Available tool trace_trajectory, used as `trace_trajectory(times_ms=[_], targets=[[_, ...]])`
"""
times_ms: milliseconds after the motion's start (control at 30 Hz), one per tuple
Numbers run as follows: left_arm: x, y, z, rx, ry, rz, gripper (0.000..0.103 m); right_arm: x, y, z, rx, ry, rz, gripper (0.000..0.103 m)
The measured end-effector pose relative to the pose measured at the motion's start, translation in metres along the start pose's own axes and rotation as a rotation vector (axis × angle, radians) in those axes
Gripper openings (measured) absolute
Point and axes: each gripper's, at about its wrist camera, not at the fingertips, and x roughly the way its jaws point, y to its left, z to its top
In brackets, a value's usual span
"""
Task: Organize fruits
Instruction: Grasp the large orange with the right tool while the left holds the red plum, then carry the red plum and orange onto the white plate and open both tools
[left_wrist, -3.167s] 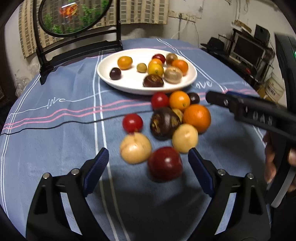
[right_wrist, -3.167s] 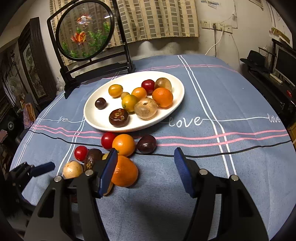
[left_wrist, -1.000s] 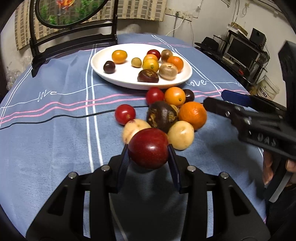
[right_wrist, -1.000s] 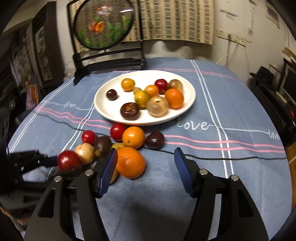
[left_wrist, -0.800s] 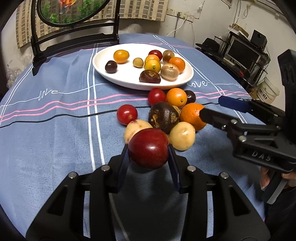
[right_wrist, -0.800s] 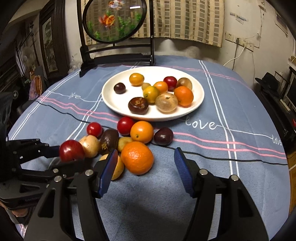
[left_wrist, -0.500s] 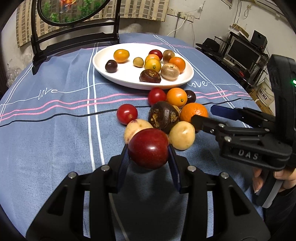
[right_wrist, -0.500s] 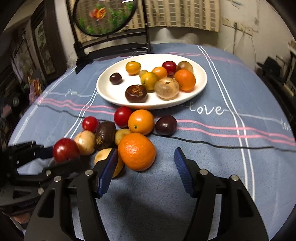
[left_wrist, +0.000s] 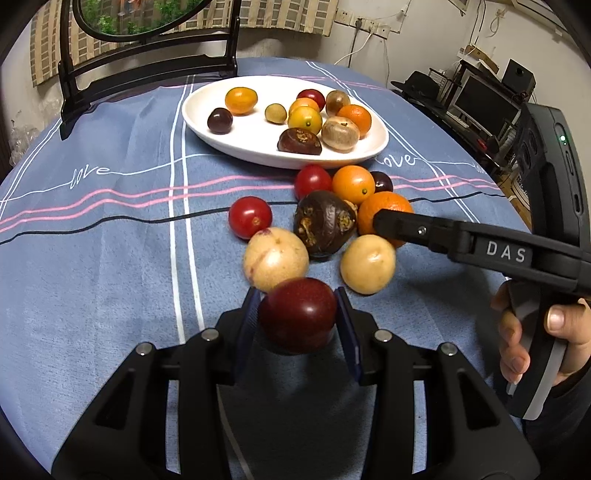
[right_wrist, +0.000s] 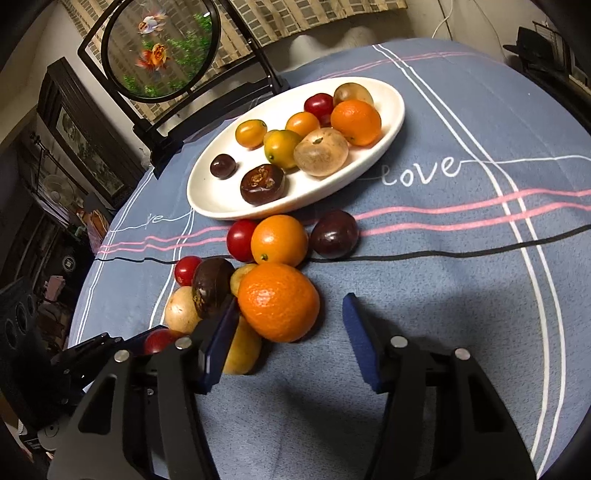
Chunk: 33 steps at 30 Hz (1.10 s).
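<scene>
The left tool (left_wrist: 297, 319) is clamped on a dark red plum (left_wrist: 297, 315), lifted clear of the desk (left_wrist: 110, 258). The right tool (right_wrist: 288, 343), jaws just closing but still apart, straddles the big orange (right_wrist: 279, 301) in the loose pile. Next, it likely squeezes the orange and carries it to the white plate (right_wrist: 207, 199).

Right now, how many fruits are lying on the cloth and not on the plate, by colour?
Red fruits: 2
Orange fruits: 2
Dark fruits: 2
Pale yellow fruits: 3
Total: 9, plus 1 dark red fruit held in the left gripper.
</scene>
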Motion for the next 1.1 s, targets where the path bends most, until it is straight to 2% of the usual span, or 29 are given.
trace_trajectory(times_ms=[67,100,167,233,267,367,500,633,733,1100], targets=[[0.0,-0.001,0.0,0.005,-0.003,0.004,0.042,0.001,0.004,0.0,-0.027,-0.003,-0.014,0.06],[0.0,-0.001,0.0,0.007,-0.004,0.006,0.042,0.001,0.008,0.0,-0.051,-0.018,-0.041,0.065],[0.001,-0.002,0.0,0.011,-0.005,0.01,0.042,0.005,0.011,0.0,-0.077,-0.034,-0.089,0.066],[0.002,-0.003,0.0,0.017,-0.006,0.017,0.042,0.008,0.014,0.001,-0.092,-0.039,-0.092,0.065],[0.002,-0.003,0.0,0.019,-0.005,0.019,0.042,0.01,0.015,0.002,-0.092,-0.037,-0.083,0.063],[0.005,-0.004,-0.001,0.021,0.008,0.023,0.042,0.009,0.01,0.003,-0.054,-0.012,-0.044,0.045],[0.008,-0.003,-0.002,0.018,0.019,0.022,0.043,0.003,0.01,0.003,-0.039,-0.008,-0.039,0.045],[0.01,-0.003,-0.002,0.02,0.025,0.023,0.043,-0.015,0.009,0.005,-0.042,-0.069,-0.04,0.045],[0.011,-0.005,-0.003,0.03,0.019,0.027,0.042,-0.023,0.01,0.007,-0.067,-0.107,-0.084,0.045],[0.01,-0.005,-0.003,0.034,0.009,0.031,0.04,-0.017,0.017,0.004,-0.124,-0.097,-0.122,0.045]])
